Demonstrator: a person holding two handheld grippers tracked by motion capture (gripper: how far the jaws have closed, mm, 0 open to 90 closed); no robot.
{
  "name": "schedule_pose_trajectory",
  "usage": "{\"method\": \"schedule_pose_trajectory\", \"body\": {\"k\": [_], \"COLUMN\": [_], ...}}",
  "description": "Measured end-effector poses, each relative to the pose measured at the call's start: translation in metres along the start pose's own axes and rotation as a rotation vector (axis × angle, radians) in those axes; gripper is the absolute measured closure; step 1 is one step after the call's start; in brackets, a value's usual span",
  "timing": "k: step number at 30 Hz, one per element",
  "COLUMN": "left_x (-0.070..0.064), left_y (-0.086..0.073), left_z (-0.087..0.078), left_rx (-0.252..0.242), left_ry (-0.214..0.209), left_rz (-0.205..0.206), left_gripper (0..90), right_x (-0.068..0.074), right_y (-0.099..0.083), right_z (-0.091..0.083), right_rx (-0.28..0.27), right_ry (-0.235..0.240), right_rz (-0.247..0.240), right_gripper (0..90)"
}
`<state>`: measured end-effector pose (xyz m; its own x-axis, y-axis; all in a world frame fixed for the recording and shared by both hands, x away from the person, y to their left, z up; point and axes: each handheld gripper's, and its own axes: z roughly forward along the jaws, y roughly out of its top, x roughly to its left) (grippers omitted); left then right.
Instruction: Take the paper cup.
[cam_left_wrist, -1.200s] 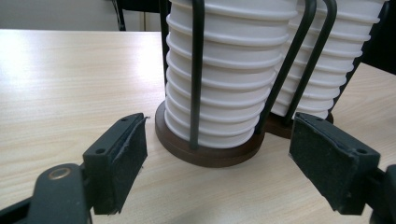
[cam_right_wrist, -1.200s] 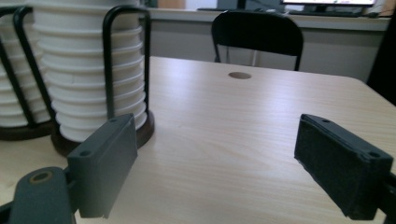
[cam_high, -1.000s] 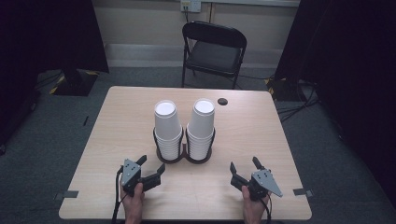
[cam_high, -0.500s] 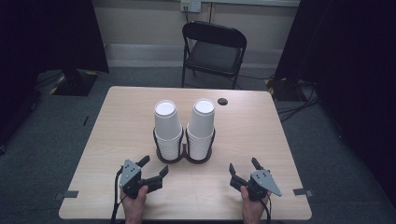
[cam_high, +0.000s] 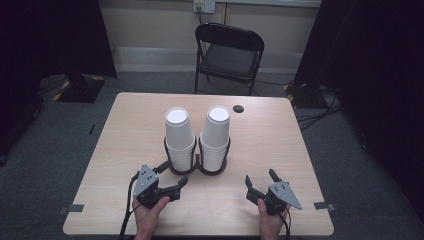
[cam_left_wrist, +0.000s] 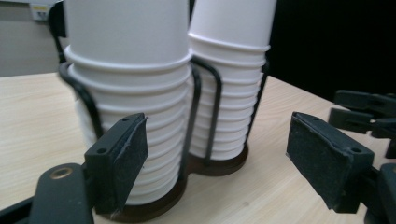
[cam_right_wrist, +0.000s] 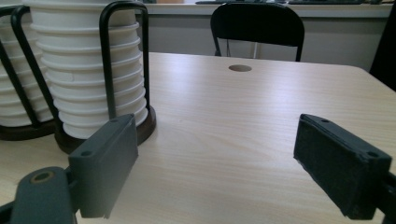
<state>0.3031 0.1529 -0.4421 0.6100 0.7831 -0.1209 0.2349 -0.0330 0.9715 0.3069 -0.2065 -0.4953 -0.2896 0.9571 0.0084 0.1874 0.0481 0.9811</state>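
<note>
Lab/studio: black curtains (cam_high: 50, 35), folding chair (cam_high: 227, 52).

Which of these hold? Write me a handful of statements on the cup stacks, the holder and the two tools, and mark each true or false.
1. Two stacks of white paper cups stand in a black wire holder. True.
2. The left tool is shut on a cup. False: its jaws stand open, holding nothing, just short of the holder.
3. The right tool is open with bare table ahead of it. True.
4. A folding chair lies tipped over on the table. False: it stands upright on the floor beyond the far edge.
5. The cup stacks lie on their sides. False: both stand upright.
</note>
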Motion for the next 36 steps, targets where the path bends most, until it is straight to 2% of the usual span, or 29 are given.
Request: {"method": "schedule_pose_trajectory", "body": {"k": [5, 8, 9, 20, 23, 25, 30, 32, 36], "left_x": [-0.007, -0.010, -0.011, -0.024, -0.025, -0.026, -0.028, -0.030, -0.033], "left_y": [0.007, 0.011, 0.015, 0.032, 0.037, 0.041, 0.052, 0.058, 0.066], "left_z": [0.004, 0.007, 0.009, 0.023, 0.026, 0.027, 0.035, 0.039, 0.043], "left_rx": [-0.002, -0.001, -0.008, 0.001, -0.012, -0.012, 0.021, 0.033, 0.039], "left_ry": [-0.036, -0.038, -0.053, -0.071, -0.092, -0.096, -0.078, -0.064, -0.077], "left_rz": [0.026, 0.039, 0.039, 0.097, 0.076, 0.088, 0.100, 0.126, 0.136], "left_gripper": [20.3, 20.3, 20.3, 21.6, 21.8, 24.9, 24.4, 23.9, 21.7], "right_x": [-0.001, -0.001, 0.000, 0.000, 0.000, 0.000, 0.000, 0.000, 0.001], "right_y": [0.000, 0.000, 0.000, 0.000, 0.000, 0.000, 0.000, 0.000, 0.000], "right_z": [0.000, 0.000, 0.000, 0.000, 0.000, -0.001, 0.000, 0.000, 0.000], "right_rx": [0.005, 0.005, 0.006, 0.011, 0.011, 0.010, 0.011, 0.013, 0.020], "right_ry": [0.018, 0.020, 0.020, 0.014, 0.015, 0.022, 0.022, 0.020, 0.021], "right_rz": [0.007, 0.006, 0.005, 0.003, 0.003, 0.004, 0.007, 0.004, -0.003], "right_gripper": [13.3, 13.3, 13.3, 13.5, 13.7, 13.8, 13.9, 14.0, 15.2]}}
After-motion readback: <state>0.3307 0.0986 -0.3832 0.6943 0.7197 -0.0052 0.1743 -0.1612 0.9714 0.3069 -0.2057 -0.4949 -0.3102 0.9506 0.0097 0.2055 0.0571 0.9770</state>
